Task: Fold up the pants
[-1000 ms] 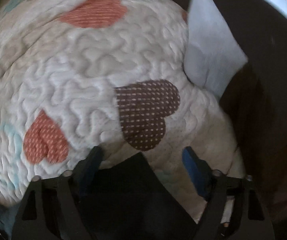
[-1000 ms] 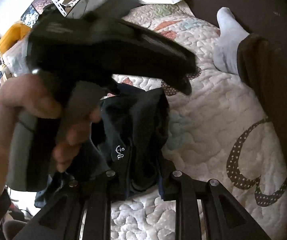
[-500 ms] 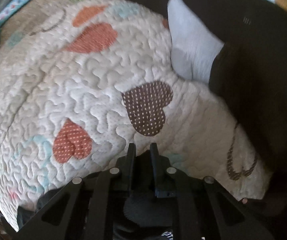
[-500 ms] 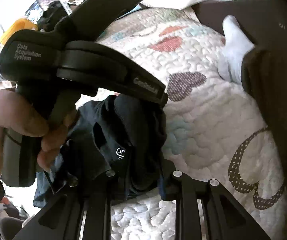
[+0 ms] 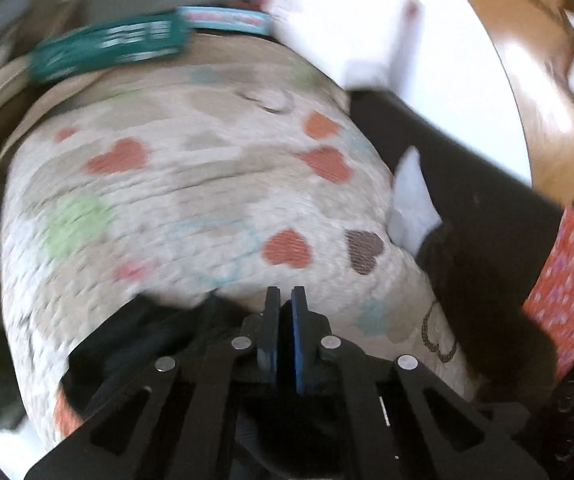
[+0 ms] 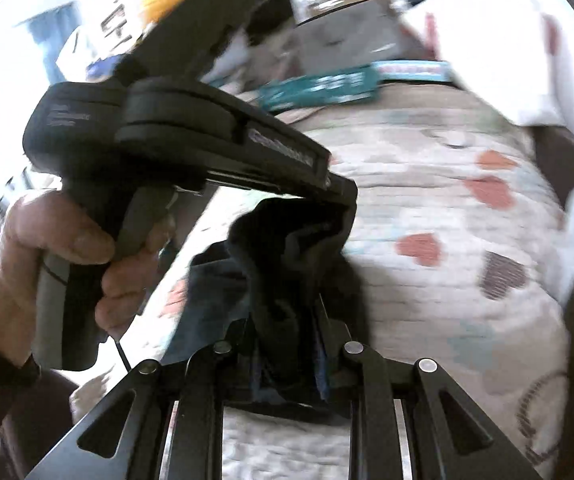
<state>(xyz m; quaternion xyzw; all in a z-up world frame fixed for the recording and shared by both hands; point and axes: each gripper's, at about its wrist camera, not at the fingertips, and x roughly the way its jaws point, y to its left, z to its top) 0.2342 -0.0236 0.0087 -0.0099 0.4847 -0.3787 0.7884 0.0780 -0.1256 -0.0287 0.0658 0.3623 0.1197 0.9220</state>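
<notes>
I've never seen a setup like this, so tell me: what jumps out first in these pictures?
First, the dark pants, bunched and lifted off the bed, pinched at one end by the left gripper and at the other by the right gripper. Under them spreads a pale quilt dotted with coloured hearts. At its right edge rests a foot in a white sock.

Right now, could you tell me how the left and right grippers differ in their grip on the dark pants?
The left gripper has its fingers almost together on a thin edge of the dark pants; the right gripper holds its fingers wider around a thick bunch. Both grip the same pants above the heart quilt.
</notes>
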